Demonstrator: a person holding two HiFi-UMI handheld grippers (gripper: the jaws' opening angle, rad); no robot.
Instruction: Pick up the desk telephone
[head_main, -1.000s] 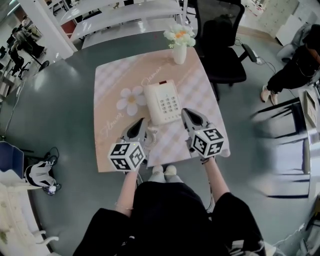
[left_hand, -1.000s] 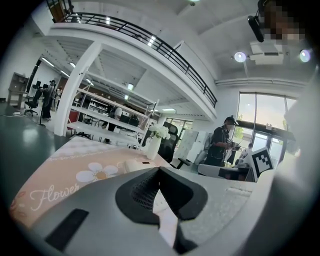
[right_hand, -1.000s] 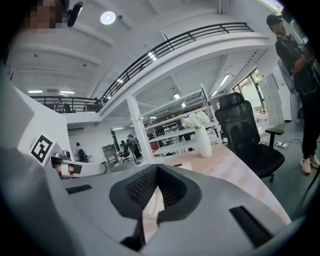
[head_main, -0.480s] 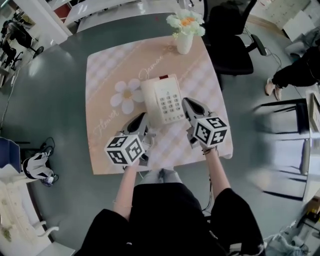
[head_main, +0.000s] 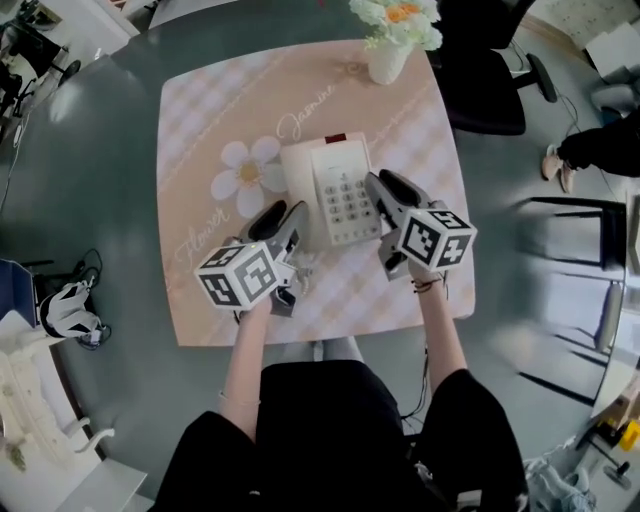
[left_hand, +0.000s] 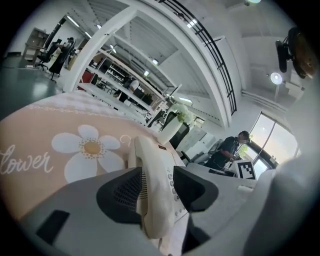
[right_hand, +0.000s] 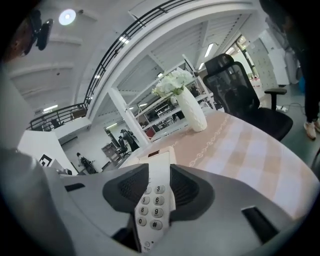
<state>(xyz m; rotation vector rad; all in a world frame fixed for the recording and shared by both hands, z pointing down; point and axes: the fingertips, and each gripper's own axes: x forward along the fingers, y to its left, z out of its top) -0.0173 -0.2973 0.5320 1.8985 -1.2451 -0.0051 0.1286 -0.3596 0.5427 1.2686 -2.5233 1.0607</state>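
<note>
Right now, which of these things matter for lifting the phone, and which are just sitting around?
For the job: desk telephone; left gripper and right gripper, jaws just opened, a phone edge between each pair.

Just lying about: vase of flowers; flowered tablecloth; office chair.

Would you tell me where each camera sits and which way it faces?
Head view: on the person's head, looking steeply down at the desk telephone on the table; arms, lap, left gripper and right gripper show.
Left gripper view: on that gripper, looking along its jaws, just opened, astride the telephone's handset side.
Right gripper view: likewise; its jaws, just opened, straddle the keypad side.
Shared: both gripper views show the telephone and white vase.
</note>
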